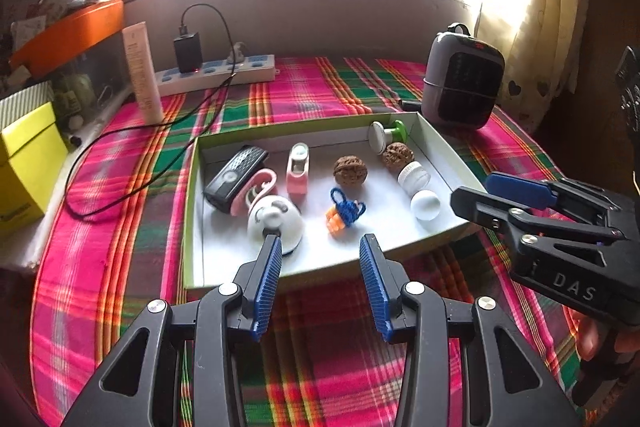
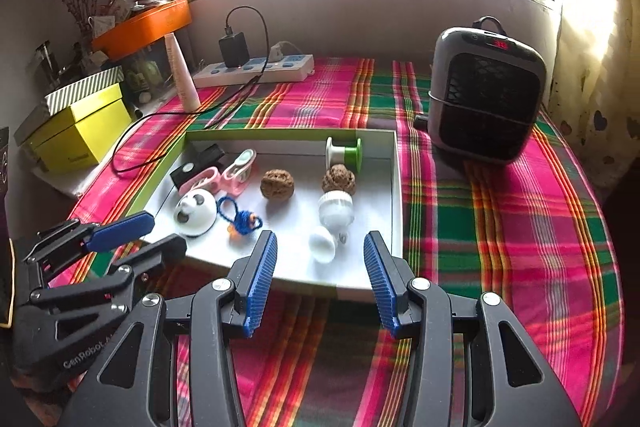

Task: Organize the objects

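Observation:
A shallow white tray with a green rim [image 1: 304,126] [image 2: 288,134] lies on the plaid cloth. In it are a black device [image 1: 234,179], pink clips [image 1: 298,173], a white dome [image 1: 274,223] [image 2: 196,213], two walnuts [image 1: 350,170] [image 2: 277,183], a blue and orange string toy [image 1: 346,213] [image 2: 240,221], a white bulb [image 1: 425,203] [image 2: 335,209] and a green and white spool [image 1: 386,134] [image 2: 343,151]. My left gripper [image 1: 320,241] [image 2: 166,233] hovers open over the tray's near edge, holding nothing. My right gripper [image 2: 320,237] [image 1: 474,189] is open and bare at the tray's near right corner.
A grey heater [image 1: 464,79] [image 2: 486,95] stands behind the tray on the right. At the back left are a power strip [image 1: 218,73] with a black charger and trailing cable, a white tube [image 1: 142,71], a yellow box [image 2: 80,131] and an orange bin [image 2: 144,23].

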### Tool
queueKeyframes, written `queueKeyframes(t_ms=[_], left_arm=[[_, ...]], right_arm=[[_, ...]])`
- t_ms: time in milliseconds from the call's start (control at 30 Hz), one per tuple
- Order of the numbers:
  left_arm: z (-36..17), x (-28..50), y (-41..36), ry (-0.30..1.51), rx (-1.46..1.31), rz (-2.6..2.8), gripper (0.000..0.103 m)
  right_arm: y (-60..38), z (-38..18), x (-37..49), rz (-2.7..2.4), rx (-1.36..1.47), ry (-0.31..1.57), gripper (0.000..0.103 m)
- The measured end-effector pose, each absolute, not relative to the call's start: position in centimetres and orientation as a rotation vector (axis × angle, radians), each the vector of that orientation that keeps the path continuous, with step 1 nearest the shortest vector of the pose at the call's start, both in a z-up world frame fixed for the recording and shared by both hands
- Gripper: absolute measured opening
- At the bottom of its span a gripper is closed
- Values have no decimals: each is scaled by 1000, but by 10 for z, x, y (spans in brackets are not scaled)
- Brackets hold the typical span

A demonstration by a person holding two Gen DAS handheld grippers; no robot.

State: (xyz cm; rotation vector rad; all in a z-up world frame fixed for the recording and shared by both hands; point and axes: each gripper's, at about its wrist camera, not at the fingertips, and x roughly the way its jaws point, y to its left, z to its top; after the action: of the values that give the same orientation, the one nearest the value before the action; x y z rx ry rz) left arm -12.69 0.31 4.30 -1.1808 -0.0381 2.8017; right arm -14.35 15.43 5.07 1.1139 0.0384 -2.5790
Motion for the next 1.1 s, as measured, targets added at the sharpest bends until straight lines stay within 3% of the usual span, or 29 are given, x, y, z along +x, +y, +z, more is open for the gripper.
queueKeyframes(t_ms=[800,1100], left_arm=[[1,-77,3,-97,-1334,2780,40],[0,-77,8,-66,-1315,2797,47]], right_arm=[[156,4,-87,-2550,1262,59,46],[150,3,-84,-2577,1243,146,46]])
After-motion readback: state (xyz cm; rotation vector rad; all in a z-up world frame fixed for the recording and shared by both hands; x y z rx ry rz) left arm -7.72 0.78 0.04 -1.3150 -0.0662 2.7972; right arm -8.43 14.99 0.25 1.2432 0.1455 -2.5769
